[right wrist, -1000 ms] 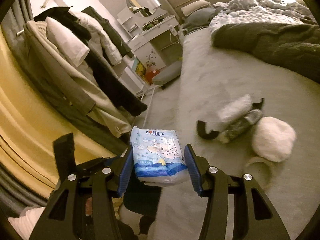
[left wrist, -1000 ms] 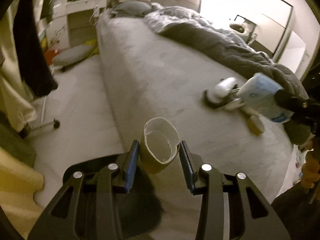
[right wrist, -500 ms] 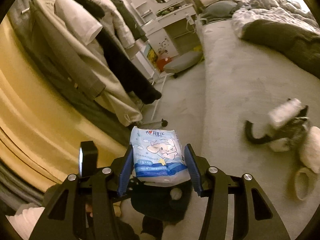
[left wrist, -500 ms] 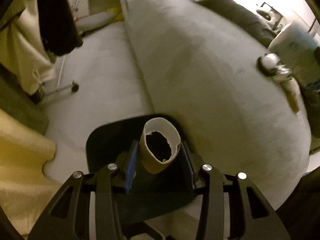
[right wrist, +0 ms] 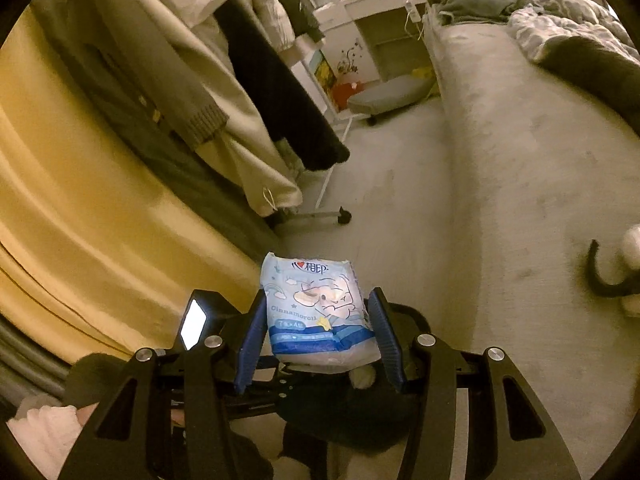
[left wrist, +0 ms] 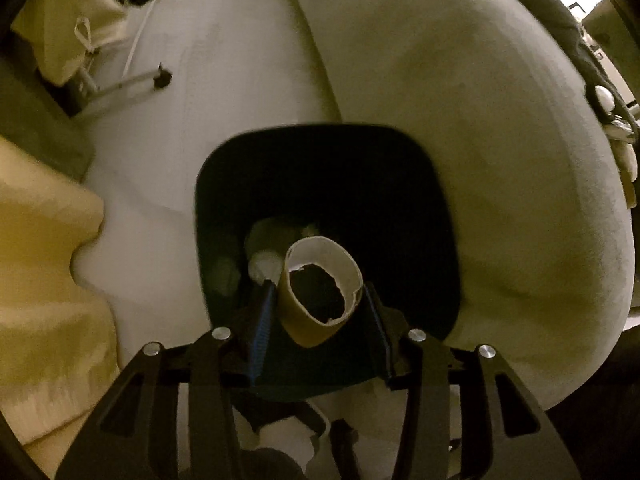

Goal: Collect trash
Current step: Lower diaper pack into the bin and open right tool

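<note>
My left gripper (left wrist: 320, 312) is shut on a brown cardboard tube (left wrist: 320, 292) and holds it over the open mouth of a black trash bin (left wrist: 400, 184) on the floor beside the bed. White crumpled trash (left wrist: 264, 262) lies inside the bin. My right gripper (right wrist: 318, 332) is shut on a blue and white tissue pack (right wrist: 316, 308) and holds it above the same bin (right wrist: 412, 316), whose dark rim shows behind the fingers. The other gripper (right wrist: 200, 320) shows at the lower left of the right wrist view.
A grey bed (right wrist: 520, 140) fills the right side, with a dark blanket (right wrist: 592, 68) and small items (right wrist: 616, 272) on it. A rack of hanging clothes (right wrist: 224, 92) and a yellow curtain (right wrist: 80, 220) stand left. A white dresser (right wrist: 360, 12) is at the back.
Both grippers have swung from the bed toward the floor. The left one has carried the tube down over the bin opening. The right one has followed with the tissue pack.
</note>
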`<state>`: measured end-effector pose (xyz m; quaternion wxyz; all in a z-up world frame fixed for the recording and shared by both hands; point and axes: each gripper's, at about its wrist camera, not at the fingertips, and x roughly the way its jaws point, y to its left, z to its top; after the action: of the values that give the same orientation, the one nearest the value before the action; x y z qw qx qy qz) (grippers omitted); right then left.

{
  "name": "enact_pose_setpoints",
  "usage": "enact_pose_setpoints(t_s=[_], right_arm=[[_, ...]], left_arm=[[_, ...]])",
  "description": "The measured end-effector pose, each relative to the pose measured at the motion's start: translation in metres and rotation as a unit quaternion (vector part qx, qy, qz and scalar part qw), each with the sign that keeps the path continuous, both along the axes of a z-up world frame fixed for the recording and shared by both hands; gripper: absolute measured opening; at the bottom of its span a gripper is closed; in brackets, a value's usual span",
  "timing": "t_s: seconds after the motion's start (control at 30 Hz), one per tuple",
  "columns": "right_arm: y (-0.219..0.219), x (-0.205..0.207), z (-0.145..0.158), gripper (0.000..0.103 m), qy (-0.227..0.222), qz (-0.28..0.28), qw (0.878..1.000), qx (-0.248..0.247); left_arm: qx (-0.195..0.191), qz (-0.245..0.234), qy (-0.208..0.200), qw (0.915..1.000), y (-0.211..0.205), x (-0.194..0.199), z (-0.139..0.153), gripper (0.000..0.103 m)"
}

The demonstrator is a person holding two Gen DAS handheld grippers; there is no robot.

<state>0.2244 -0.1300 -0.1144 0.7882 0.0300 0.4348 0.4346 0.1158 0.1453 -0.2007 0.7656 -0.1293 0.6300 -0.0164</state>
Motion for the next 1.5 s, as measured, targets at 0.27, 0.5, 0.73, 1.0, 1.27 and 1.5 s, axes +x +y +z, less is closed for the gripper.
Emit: enact_pose_setpoints(t_s=[0.27, 0.5, 0.73, 1.0, 1.27, 1.5], right_arm=[[0.025, 0.000, -0.024, 0.051, 0.016, 0.004, 0.999, -0.035], [0.049, -0.001, -0.049, 0.051, 0.028, 0.008, 0.997, -0.078], [0.066, 0.002, -0.077, 0.051, 0.044, 0.011, 0.992, -0.119], [0.084, -0.001, -0.102, 0.051, 0.050, 0.024, 0.985, -0.166], [0.097, -0.004, -0.121, 0.051, 0.054, 0.035, 0.978, -0.200], [0.106, -0.004, -0.141, 0.051, 0.060, 0.042, 0.970, -0.233]], left_arm=[[-0.010, 0.003, 0.005, 0.9999, 0.018, -0.015, -0.001, 0.063], [-0.003, 0.015, -0.018, 0.9997, 0.038, -0.025, 0.011, 0.066], [0.002, 0.029, -0.050, 0.9983, 0.056, -0.037, 0.030, 0.066], [0.002, 0.038, -0.072, 0.9966, 0.076, -0.049, 0.042, 0.061], [0.005, 0.042, -0.115, 0.9925, 0.085, -0.058, 0.065, 0.055], [0.011, 0.051, -0.153, 0.9869, 0.089, -0.059, 0.086, 0.053]])
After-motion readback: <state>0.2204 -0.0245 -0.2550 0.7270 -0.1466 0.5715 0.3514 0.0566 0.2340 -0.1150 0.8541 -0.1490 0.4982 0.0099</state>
